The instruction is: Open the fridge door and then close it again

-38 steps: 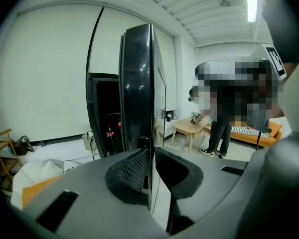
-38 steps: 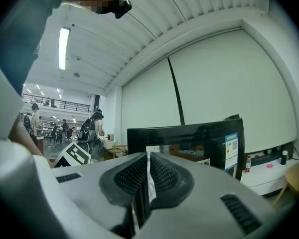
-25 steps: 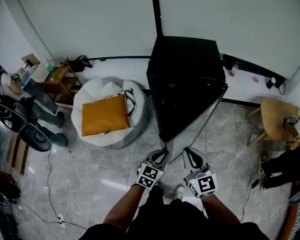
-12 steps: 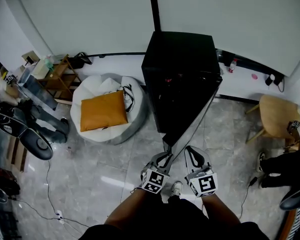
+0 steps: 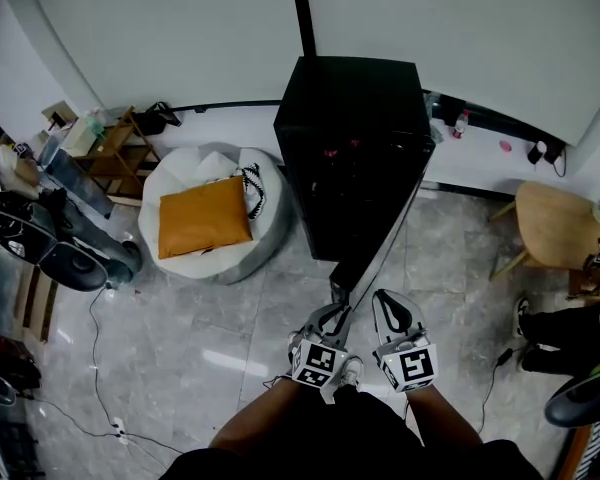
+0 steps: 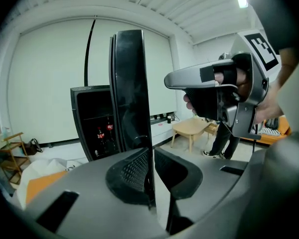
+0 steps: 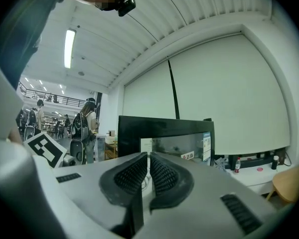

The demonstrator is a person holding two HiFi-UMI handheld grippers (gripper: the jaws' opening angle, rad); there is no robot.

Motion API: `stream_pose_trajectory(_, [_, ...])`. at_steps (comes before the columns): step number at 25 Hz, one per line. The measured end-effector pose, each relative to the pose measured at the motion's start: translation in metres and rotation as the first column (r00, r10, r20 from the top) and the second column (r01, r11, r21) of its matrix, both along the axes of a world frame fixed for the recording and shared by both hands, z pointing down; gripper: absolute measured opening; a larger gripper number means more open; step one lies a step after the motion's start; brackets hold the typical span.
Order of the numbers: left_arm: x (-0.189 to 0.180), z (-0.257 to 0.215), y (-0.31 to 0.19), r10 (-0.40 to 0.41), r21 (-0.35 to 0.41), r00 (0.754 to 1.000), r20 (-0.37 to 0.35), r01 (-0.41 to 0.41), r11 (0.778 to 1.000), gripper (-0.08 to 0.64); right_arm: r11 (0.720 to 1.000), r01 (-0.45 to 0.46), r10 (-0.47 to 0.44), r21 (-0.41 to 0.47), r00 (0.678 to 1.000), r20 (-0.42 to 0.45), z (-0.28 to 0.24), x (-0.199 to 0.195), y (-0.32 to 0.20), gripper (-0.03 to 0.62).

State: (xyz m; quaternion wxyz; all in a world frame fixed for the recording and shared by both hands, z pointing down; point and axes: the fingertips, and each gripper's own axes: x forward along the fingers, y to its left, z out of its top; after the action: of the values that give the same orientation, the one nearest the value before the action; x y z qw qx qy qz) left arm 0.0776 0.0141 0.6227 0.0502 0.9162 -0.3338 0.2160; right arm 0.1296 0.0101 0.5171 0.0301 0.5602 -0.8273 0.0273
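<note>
We stand facing a black fridge [image 5: 355, 148] on a grey tiled floor [image 5: 210, 338]. Its door [image 6: 132, 93] stands wide open, its free edge towards us. Our left tool [image 6: 150, 158] is clamped on that edge, with a pad pressing each side. Our right tool [image 7: 148, 164] hangs just beside it, jaws closed together and holding nothing.

Left gripper [image 5: 332, 313] and right gripper [image 5: 390, 306]: smooth grey moulded shells, each ending in two black ribbed pads [image 6: 132, 171] shaped like curved leaves. Each carries a white cube [image 5: 412, 366] printed with black square markers, and the black handle [image 6: 209, 103] with grey casing shows at the upper right of the left gripper view. Person: dark short-sleeved top [image 5: 350, 443], light shoe [image 5: 352, 372] at lower centre of the head view.
</note>
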Motion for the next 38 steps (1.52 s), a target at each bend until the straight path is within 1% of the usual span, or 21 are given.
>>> stream_pose_trajectory(3, [0.007,0.0,0.006,0.009,-0.006,1.0,-0.019,-0.009,1.0,0.054,1.0,-0.003,0.003,-0.001,1.0,-0.007,0.002,0.004,0.003,0.02])
stream_pose_trajectory(9, [0.022,-0.001,0.022,0.059,-0.028,0.997,-0.047,-0.06,0.998,0.054,1.0,-0.008,0.008,0.002,1.0,-0.008,0.002,0.008,0.006,0.02])
stream_pose_trajectory(13, [0.022,-0.016,0.028,0.083,0.028,0.994,-0.068,-0.081,0.996,0.035,1.0,-0.012,0.012,0.007,1.0,-0.005,0.002,0.011,0.005,0.02])
stream_pose_trajectory(15, [0.016,-0.024,0.029,0.064,0.048,0.995,-0.079,-0.061,0.997,0.029,1.0,-0.008,0.008,0.012,1.0,-0.007,0.002,0.012,0.005,0.02])
stream_pose_trajectory(17, [0.005,-0.029,0.026,0.026,0.051,0.995,-0.096,-0.021,0.998,0.021,1.0,-0.007,0.007,0.012,1.0,-0.005,0.003,0.011,0.005,0.02])
stream_pose_trajectory(22, [-0.031,-0.035,0.011,-0.09,0.015,0.985,-0.15,0.094,0.996,0.02,1.0,-0.008,0.008,0.009,1.0,0.005,0.006,0.006,0.002,0.02])
stream_pose_trajectory(25, [-0.044,-0.039,-0.001,-0.142,-0.002,0.974,-0.176,0.143,0.99,0.021,1.0,-0.004,0.004,0.001,1.0,0.011,0.008,0.007,0.001,0.02])
stream_pose_trajectory(33, [-0.056,-0.066,-0.027,-0.204,0.02,0.95,-0.236,0.215,0.976,0.021,1.0,0.014,-0.014,-0.006,1.0,0.02,0.013,0.008,-0.006,0.018])
stream_pose_trajectory(38, [-0.068,-0.079,-0.042,-0.236,0.033,0.939,-0.25,0.252,0.967,0.021,1.0,0.013,-0.013,-0.015,1.0,0.028,0.015,0.008,-0.012,0.018])
